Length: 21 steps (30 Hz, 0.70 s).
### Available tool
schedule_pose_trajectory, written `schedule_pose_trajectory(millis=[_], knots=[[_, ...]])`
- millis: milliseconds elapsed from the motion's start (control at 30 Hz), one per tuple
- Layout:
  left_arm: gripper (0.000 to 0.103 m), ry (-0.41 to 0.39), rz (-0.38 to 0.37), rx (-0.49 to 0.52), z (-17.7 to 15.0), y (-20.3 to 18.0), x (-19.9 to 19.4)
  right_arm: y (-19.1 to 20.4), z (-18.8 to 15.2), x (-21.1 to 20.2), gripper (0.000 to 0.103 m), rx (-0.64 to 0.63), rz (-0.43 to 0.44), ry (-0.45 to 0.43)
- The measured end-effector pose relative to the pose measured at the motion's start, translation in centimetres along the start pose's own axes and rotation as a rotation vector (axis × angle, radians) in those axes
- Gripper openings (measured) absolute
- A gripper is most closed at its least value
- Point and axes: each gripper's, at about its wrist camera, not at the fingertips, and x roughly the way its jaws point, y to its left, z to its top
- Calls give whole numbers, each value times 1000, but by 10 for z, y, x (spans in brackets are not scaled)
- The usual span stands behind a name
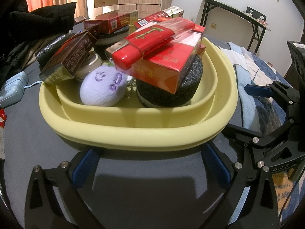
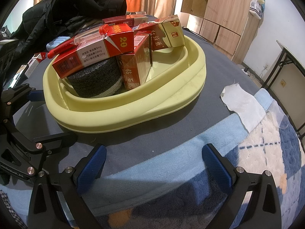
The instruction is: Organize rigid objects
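Note:
A pale yellow basin (image 1: 133,131) (image 2: 122,118) sits on a dark blue-grey surface, piled with rigid things. A red flashlight (image 1: 148,42) lies atop a red carton (image 1: 167,66), which rests on a black sponge cylinder (image 1: 165,93) (image 2: 95,80). A brown carton (image 1: 66,57) leans on the left rim beside a lilac plush toy (image 1: 103,87). Gold and red cartons (image 2: 167,34) fill the far side. My left gripper (image 1: 150,168) stands open just before the basin's near rim, holding nothing. My right gripper (image 2: 154,166) hangs open over the blanket, to the basin's right, and empty.
Dark clothing (image 1: 38,22) is heaped at the back left. A light blue device (image 1: 13,89) and small boxes (image 2: 36,59) lie left of the basin. A white cloth (image 2: 244,103) and patterned blanket (image 2: 266,162) lie to the right. A folding table (image 1: 234,15) stands by the wall.

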Motion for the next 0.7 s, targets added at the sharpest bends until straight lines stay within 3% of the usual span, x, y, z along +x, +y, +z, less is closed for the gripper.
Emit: schedule_pose_trajectory(millis=[700], knots=[[103, -1, 0, 0, -1, 0, 0, 0, 0, 0, 103, 0, 0, 0]])
